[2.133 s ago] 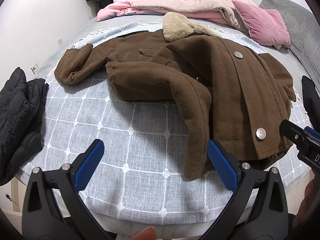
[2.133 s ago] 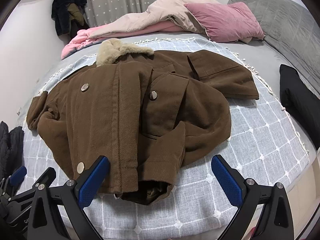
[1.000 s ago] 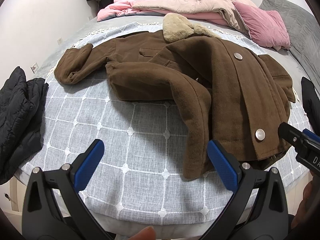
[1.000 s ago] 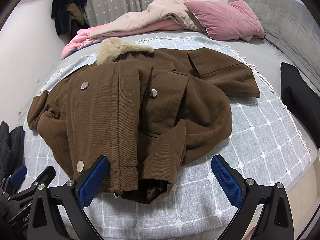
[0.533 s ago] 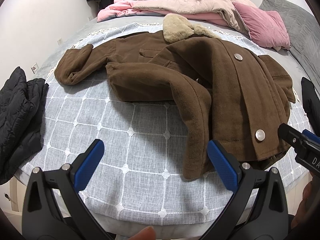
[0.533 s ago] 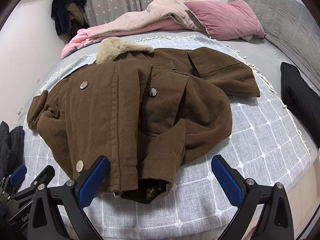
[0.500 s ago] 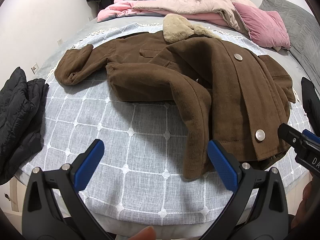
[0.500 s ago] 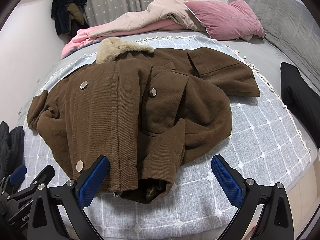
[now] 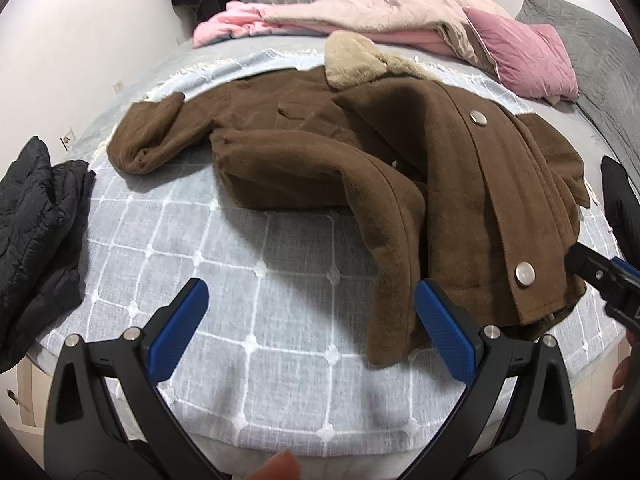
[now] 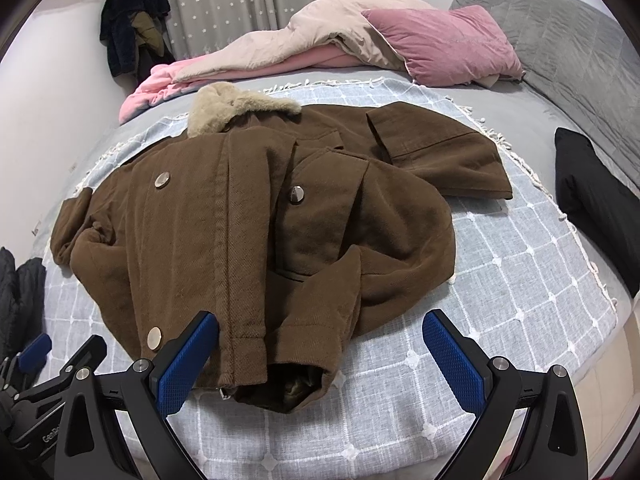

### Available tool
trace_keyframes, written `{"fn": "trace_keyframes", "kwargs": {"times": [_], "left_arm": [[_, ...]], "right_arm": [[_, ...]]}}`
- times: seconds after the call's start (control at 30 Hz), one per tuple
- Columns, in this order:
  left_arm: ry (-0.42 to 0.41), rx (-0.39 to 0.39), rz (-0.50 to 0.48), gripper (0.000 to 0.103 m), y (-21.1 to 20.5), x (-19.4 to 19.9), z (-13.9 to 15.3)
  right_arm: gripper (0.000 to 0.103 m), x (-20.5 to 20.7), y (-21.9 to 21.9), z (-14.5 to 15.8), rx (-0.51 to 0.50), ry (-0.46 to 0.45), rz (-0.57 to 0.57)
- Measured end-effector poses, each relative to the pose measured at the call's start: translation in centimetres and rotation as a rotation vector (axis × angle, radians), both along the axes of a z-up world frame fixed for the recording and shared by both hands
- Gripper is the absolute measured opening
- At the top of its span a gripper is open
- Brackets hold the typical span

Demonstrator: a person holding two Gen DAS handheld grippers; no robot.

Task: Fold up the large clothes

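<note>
A brown coat (image 9: pixel 400 168) with a tan fur collar (image 9: pixel 352 60) and metal snap buttons lies rumpled on a grey checked blanket (image 9: pixel 240 264) on the bed. It also shows in the right wrist view (image 10: pixel 256 232), with its hem near the front edge. My left gripper (image 9: pixel 312 324) is open and empty, above the blanket just left of the coat's hanging sleeve. My right gripper (image 10: pixel 320 352) is open and empty, just above the coat's hem. The right gripper's tip also shows in the left wrist view (image 9: pixel 604 280).
A black puffer jacket (image 9: pixel 32 220) lies at the bed's left edge. A black garment (image 10: pixel 596 200) lies at the right. Pink and beige bedding (image 10: pixel 320 44) and a pink pillow (image 10: pixel 444 40) are piled at the back. Dark clothes (image 10: pixel 128 28) hang by the curtain.
</note>
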State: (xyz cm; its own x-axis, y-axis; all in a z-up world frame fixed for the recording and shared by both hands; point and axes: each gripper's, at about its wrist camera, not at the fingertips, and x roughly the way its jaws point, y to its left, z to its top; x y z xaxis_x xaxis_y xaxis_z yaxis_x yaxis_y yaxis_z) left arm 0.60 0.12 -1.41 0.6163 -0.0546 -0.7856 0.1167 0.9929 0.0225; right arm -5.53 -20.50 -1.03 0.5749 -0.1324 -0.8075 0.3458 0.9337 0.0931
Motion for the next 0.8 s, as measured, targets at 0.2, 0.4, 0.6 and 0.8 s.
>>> {"fn": "trace_keyframes", "kwargs": {"times": [0.2, 0.4, 0.6, 0.8], "left_arm": [[-0.005, -0.113, -0.135, 0.102, 0.9, 0.4, -0.2], [0.164, -0.379, -0.103, 0.102, 4.6, 3.7, -2.4], [0.166, -0.568, -0.154, 0.097, 4.4, 4.6, -4.3], [0.217, -0.593, -0.22, 0.08, 1.4, 5.7, -7.0]], "right_arm": [[0.103, -0.8, -2.9, 0.2, -0.012, -0.011, -0.088], [0.103, -1.4, -7.8, -1.5, 0.218, -0.028, -0.111], [0.103, -0.3, -10.8, -5.9, 0.552, -0.022, -0.106], [0.09, 1.4, -10.6, -9.1, 0.842, -0.041, -0.042]]}}
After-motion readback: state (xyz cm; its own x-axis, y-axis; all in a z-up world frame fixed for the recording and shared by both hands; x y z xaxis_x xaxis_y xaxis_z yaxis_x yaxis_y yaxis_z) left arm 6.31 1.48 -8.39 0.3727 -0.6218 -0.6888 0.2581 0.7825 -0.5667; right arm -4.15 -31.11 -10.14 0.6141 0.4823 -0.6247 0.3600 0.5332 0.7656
